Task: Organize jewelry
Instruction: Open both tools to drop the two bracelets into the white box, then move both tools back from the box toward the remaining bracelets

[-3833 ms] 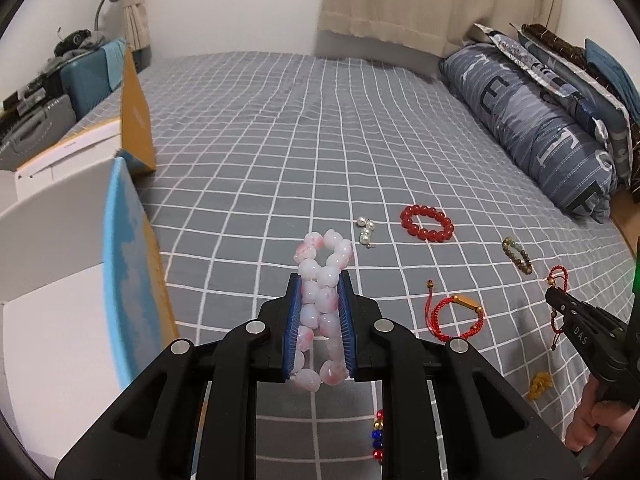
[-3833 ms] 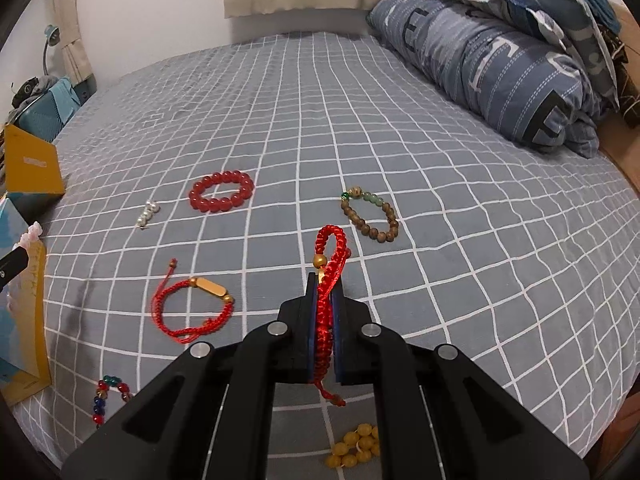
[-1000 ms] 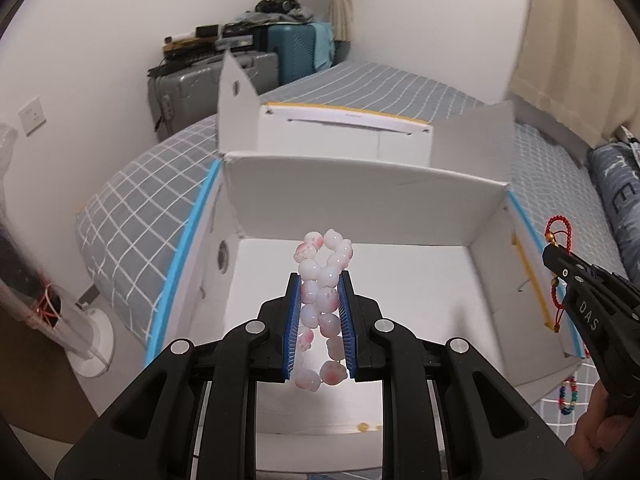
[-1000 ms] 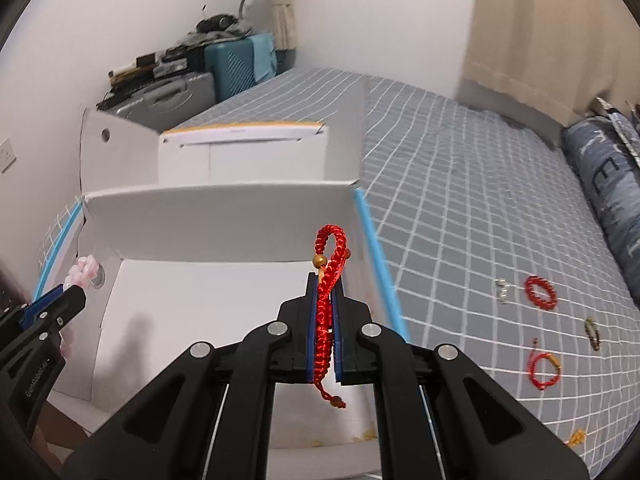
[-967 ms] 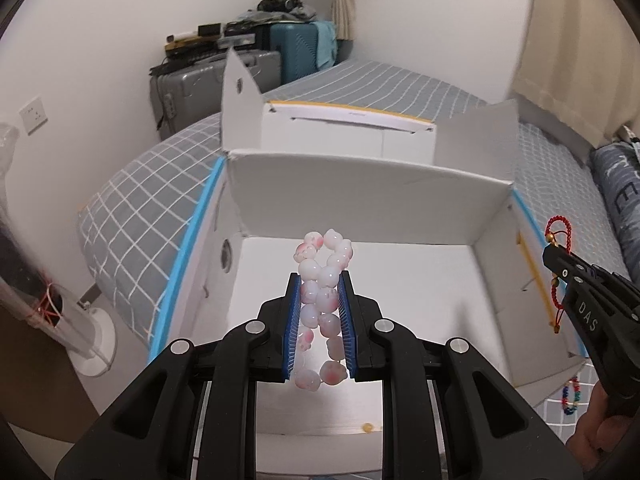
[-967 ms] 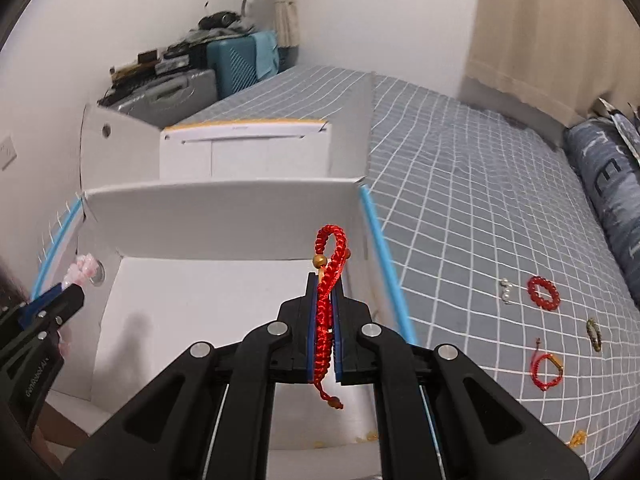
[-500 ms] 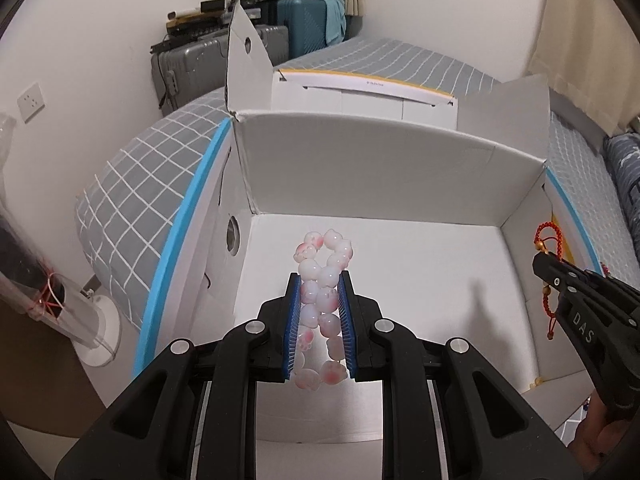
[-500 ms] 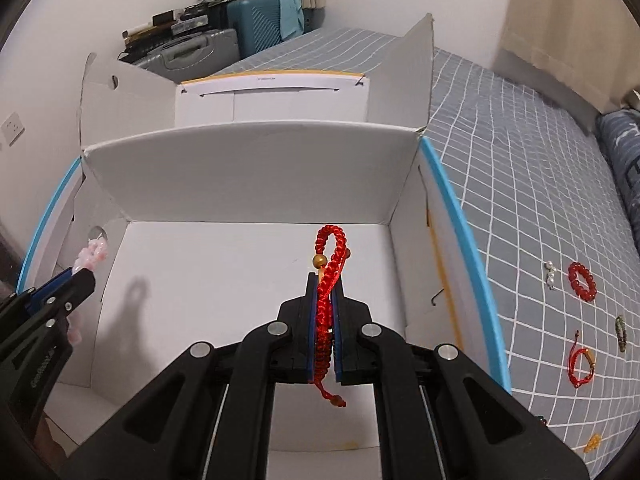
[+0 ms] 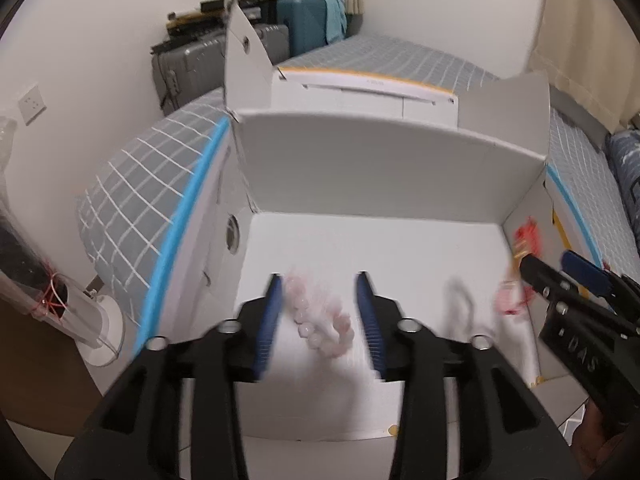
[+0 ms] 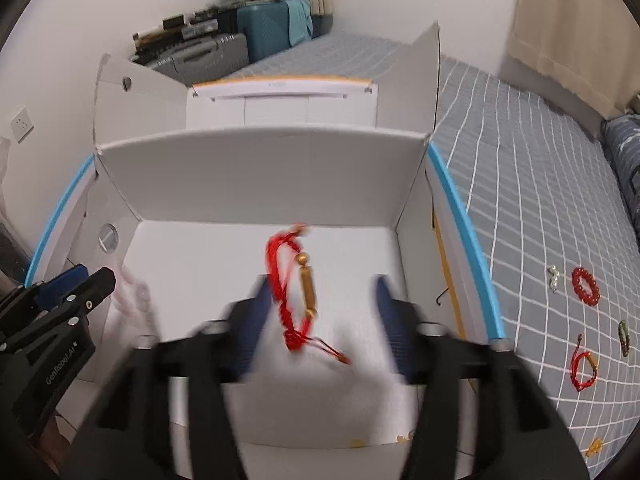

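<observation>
Left wrist view: the left gripper [image 9: 320,316] stands over the open white cardboard box [image 9: 384,160], its blue-padded jaws spread wide. The pink-and-white bead bracelet [image 9: 320,320] shows between the jaws, blurred, touching neither pad that can be made out; whether it is in the air or already on the box floor cannot be told. At the right edge the right gripper [image 9: 548,268] reaches in over the box wall, jaws parted, with a blurred red cord bracelet [image 9: 526,236] just beyond its tips. The box sits on a bed with a grey checked bedsheet [image 9: 132,208]. Suitcases [image 9: 224,56] stand against the far wall.

Right wrist view: the right gripper [image 10: 320,312] is likewise over the box [image 10: 260,172], jaws wide apart. The red cord bracelet [image 10: 294,292], with its gold tube bead, lies free between the jaws, clear of both pads, above or on the white floor. The left gripper [image 10: 96,280] enters at the left edge, jaws open, with a pale blur of the bead bracelet [image 10: 132,292] beside its tips. On the bedsheet [image 10: 540,200], well apart from the box to the right, lie a red bead bracelet [image 10: 585,286], a small pearl piece [image 10: 553,273], a dark bead bracelet [image 10: 623,332], another red cord bracelet [image 10: 582,366] and a yellow piece [image 10: 595,446].
</observation>
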